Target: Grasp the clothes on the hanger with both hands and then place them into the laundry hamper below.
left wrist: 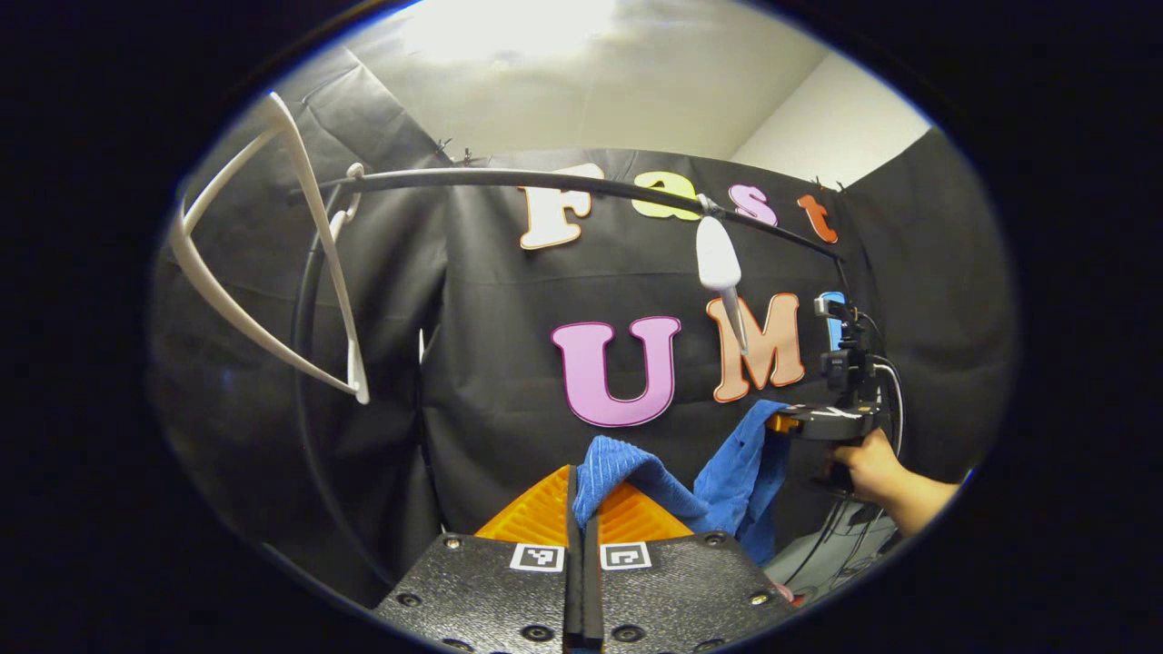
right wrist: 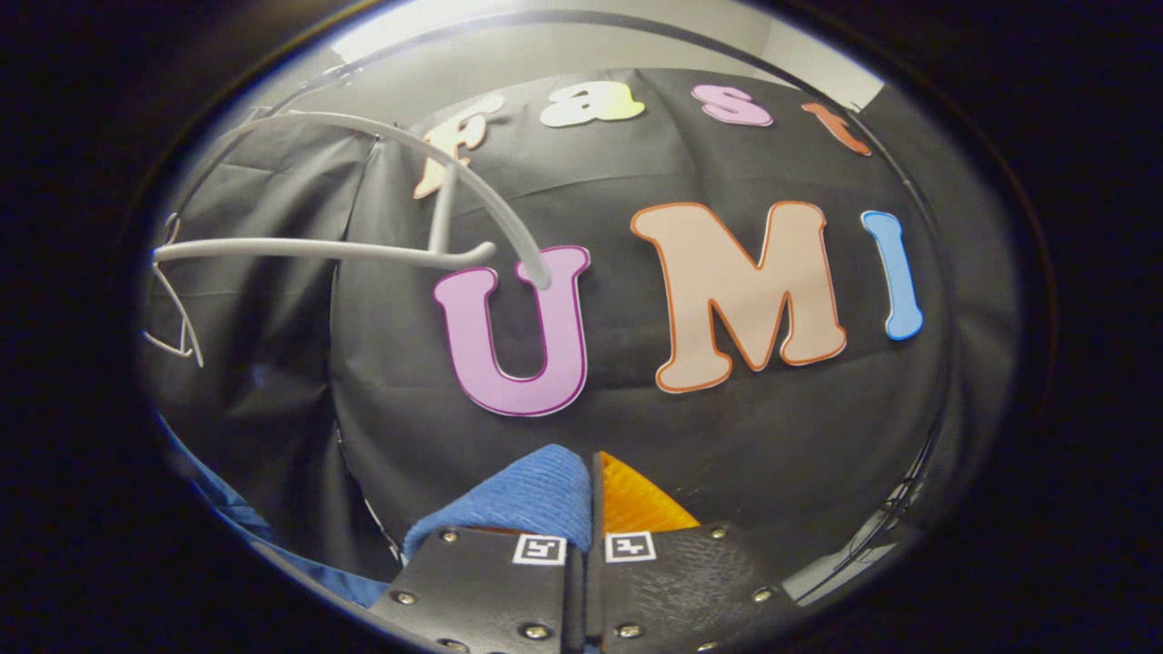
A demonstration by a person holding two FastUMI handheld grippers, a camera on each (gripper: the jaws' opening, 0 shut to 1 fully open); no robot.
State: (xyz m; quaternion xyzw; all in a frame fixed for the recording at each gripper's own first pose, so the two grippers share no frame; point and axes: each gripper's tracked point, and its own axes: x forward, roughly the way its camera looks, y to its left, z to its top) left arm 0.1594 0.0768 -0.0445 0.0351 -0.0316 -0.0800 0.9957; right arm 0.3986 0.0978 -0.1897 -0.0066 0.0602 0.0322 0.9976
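Black cloth walls enclose the booth, and a dark rail (left wrist: 509,179) spans its upper part. From that rail hang two bare white hangers: one (left wrist: 273,272) near the rail's left end and one (left wrist: 720,263) toward its right end. The blue garment (left wrist: 727,481) is off the hangers and suspended between the two grippers, below the rail. The left gripper (left wrist: 581,518) has its orange fingers closed together, clamped on one edge of the cloth. In the left gripper view, the right gripper appears farther off, held by a hand (left wrist: 872,472), with the garment's other end draped from it. In the right gripper view, the right gripper (right wrist: 591,495) is pressed closed on a blue fold (right wrist: 527,500). Judged from this, the grasp step is complete and the transfer step is in hand. The next move calls for lowering both grippers together toward the hamper, then parting the fingers to release.
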